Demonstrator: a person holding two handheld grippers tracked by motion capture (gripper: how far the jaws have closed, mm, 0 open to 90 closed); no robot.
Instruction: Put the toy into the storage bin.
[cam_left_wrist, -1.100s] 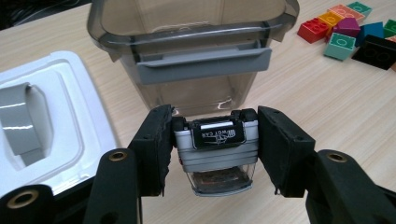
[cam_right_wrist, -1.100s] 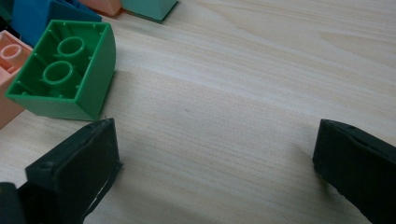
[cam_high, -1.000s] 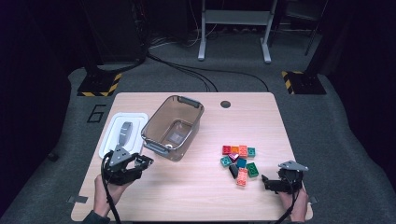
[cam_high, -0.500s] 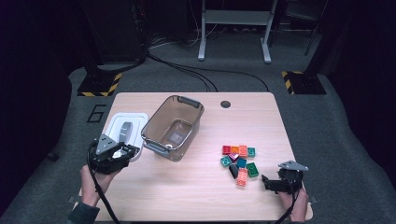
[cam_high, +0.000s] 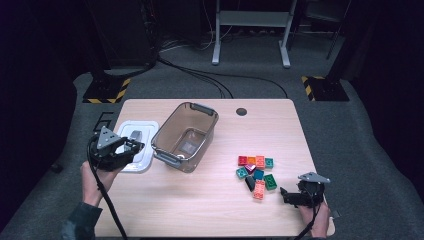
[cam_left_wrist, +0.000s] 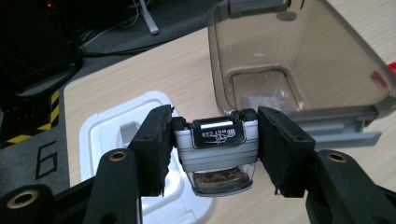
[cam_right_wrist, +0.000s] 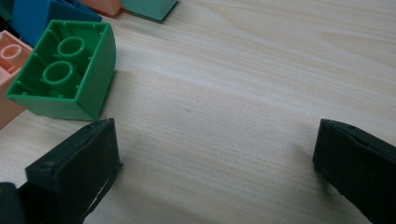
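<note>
- Clamped from both sides, the left gripper (cam_left_wrist: 215, 140) is holding a small grey-and-white clip-like piece (cam_left_wrist: 218, 148), apparently a latch off the white lid (cam_high: 132, 146); its jaws are standing partly closed with the pads pressing on the piece's ends.
- Hovering above the white lid at the table's (cam_high: 210, 215) left edge, that gripper is pointing toward the clear bin (cam_high: 186, 136), which is sitting just beside the lid.
- Judging from this, the piece is being carried; the grip is looking centred, so the hand should be keeping it level and not squeezing harder.
- Lying well apart to the right, the coloured bricks (cam_high: 256, 172) are waiting in a loose cluster.
- Resting low by the green brick (cam_right_wrist: 65, 77), the right gripper (cam_right_wrist: 219, 154) is standing wide open with nothing between its jaws.
</note>
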